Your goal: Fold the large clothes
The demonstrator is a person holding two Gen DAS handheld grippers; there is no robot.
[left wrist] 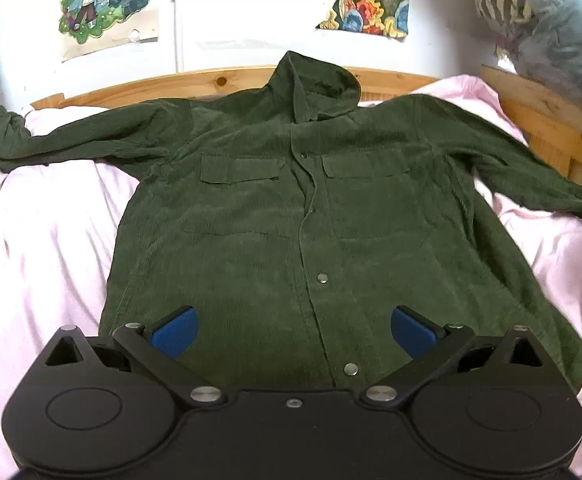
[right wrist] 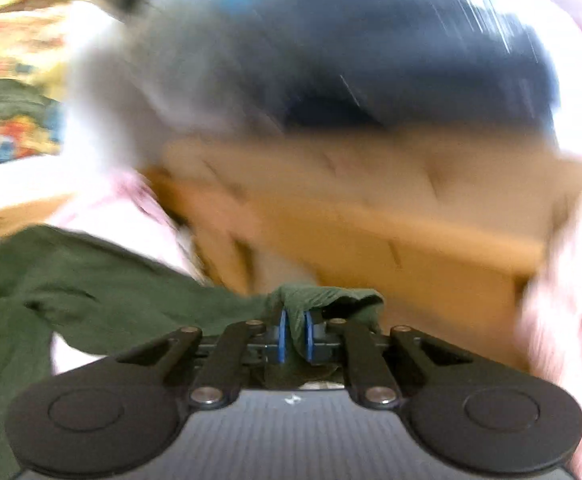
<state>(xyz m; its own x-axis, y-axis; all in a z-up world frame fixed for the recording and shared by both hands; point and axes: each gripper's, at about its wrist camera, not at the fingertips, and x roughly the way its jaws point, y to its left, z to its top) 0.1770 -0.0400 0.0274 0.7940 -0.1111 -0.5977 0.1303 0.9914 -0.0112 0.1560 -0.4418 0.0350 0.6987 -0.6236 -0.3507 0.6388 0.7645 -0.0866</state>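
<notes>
1. Green jacket (left wrist: 291,208) lies flat, front up, on the pink sheet (left wrist: 43,232), sleeves spread.
2. Left gripper (left wrist: 294,332) is wide apart, empty, above the hem.
3. Right gripper (right wrist: 295,338) is clamped on jacket fabric; view blurred.

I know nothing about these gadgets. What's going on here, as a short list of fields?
garment: green jacket, spread front up, buttoned
surface: pink sheet on a wooden bed frame
left gripper: open, above the jacket's hem, holding nothing
right gripper: shut on green jacket fabric, probably a sleeve end
right view: motion-blurred
folding: body not yet folded
</notes>
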